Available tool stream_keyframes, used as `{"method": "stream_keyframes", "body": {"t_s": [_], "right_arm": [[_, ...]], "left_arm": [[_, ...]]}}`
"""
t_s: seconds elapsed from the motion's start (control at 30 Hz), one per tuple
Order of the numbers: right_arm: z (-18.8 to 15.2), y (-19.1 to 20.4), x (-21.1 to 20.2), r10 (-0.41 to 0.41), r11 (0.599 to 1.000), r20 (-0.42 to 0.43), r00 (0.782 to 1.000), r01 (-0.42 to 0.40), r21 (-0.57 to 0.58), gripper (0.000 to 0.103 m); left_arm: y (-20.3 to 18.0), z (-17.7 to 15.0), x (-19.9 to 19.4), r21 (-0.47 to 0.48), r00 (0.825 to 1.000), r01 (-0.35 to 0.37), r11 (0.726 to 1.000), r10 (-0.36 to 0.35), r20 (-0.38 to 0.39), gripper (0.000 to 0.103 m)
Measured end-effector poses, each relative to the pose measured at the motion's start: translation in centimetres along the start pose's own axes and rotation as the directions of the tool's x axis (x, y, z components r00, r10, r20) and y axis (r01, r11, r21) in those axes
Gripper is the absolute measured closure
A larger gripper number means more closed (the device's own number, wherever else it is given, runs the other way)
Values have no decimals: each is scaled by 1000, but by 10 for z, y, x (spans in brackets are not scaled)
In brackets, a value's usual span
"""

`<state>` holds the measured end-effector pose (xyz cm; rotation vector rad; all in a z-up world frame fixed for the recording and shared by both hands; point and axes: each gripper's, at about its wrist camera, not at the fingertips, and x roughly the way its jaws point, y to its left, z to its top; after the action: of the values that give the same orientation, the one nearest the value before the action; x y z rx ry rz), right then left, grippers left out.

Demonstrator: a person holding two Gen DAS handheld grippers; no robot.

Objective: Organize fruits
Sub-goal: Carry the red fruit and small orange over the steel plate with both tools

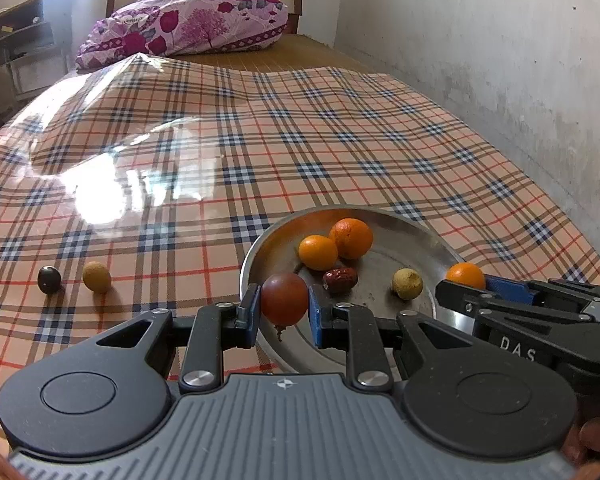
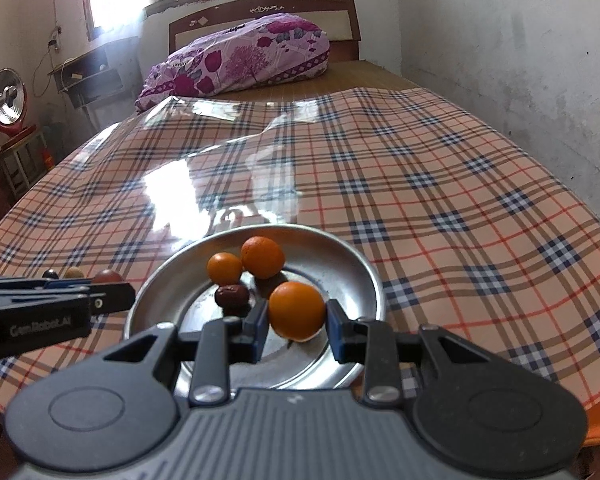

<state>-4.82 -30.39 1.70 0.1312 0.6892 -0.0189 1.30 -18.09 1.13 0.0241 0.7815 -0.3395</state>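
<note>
Currently: left gripper (image 1: 284, 304) jaws clamp round reddish-brown fruit (image 1: 284, 298) over near rim of round steel plate (image 1: 420, 236) | right gripper (image 2: 298, 322) jaws clamp round orange citrus (image 2: 297, 311) above plate on plaid-covered bed (image 1: 340, 140).

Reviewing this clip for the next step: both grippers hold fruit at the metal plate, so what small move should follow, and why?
Probably lower and release. The left gripper clamps a round reddish-brown fruit over the near rim of the round silver metal plate; the right gripper clamps a small orange above the plate. Both look poised for dropping. A dark fruit and a tan fruit wait on the checked cloth.
</note>
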Motion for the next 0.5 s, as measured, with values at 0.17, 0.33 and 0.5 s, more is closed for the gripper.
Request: {"method": "stream_keyframes", "body": {"t_s": [0.17,0.33,0.5], "right_arm": [[-2,4,4,9,1000,-20,1000,-9,-14,72],[-3,5,8,12,1000,-35,999,-13,-20,72],[-4,6,10,18,999,-45,999,-19,-26,71]], "left_arm": [[-2,-2,7,6,1000,1,1000,-1,-10,78],[-2,-3,12,11,1000,-3,1000,3,-21,78],[-3,-4,17,19,1000,-1,1000,2,-29,78]]}}
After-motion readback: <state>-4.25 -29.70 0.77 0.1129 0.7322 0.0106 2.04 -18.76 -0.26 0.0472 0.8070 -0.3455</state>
